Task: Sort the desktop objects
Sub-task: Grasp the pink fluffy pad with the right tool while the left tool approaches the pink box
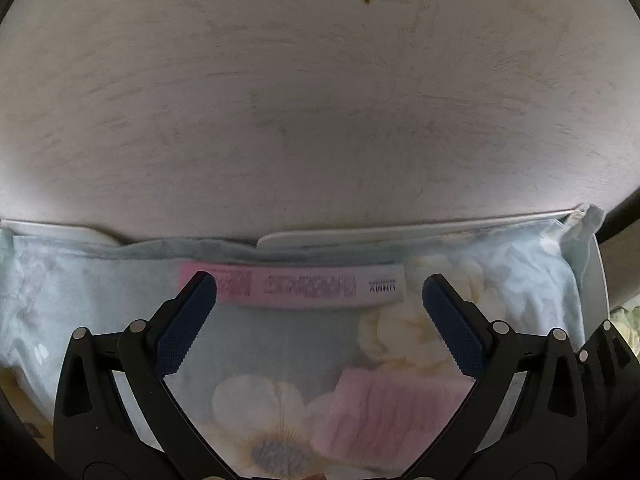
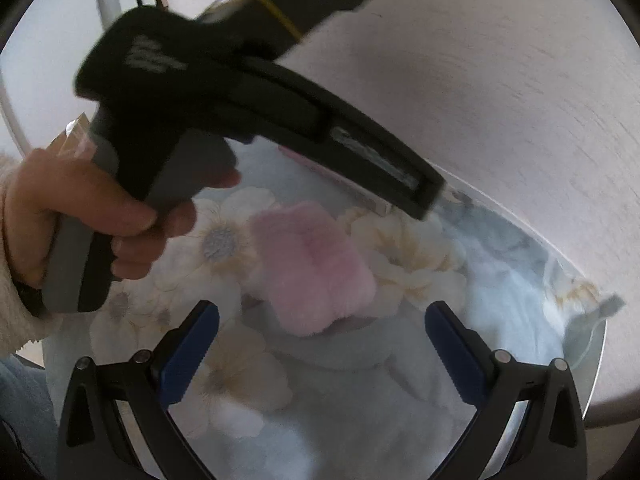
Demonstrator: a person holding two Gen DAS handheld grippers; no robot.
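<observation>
A long pink and white box [image 1: 304,286] lies on the flowered cloth [image 1: 92,300] by the wall. My left gripper [image 1: 320,300] stands open just in front of it, its left fingertip over the box's pink end. A fluffy pink item [image 1: 384,412] lies nearer, between the left gripper's arms. In the right wrist view the same fluffy pink item [image 2: 316,272] rests on the cloth ahead of my right gripper [image 2: 322,330], which is open and holds nothing. The left gripper's black body [image 2: 248,92], held by a hand [image 2: 100,216], crosses above and hides most of the box.
A pale scuffed wall [image 1: 320,100] rises right behind the cloth. A white table edge [image 1: 440,230] shows under the cloth at the back and right [image 2: 596,368]. A brown packet [image 2: 76,132] sits behind the hand at the left.
</observation>
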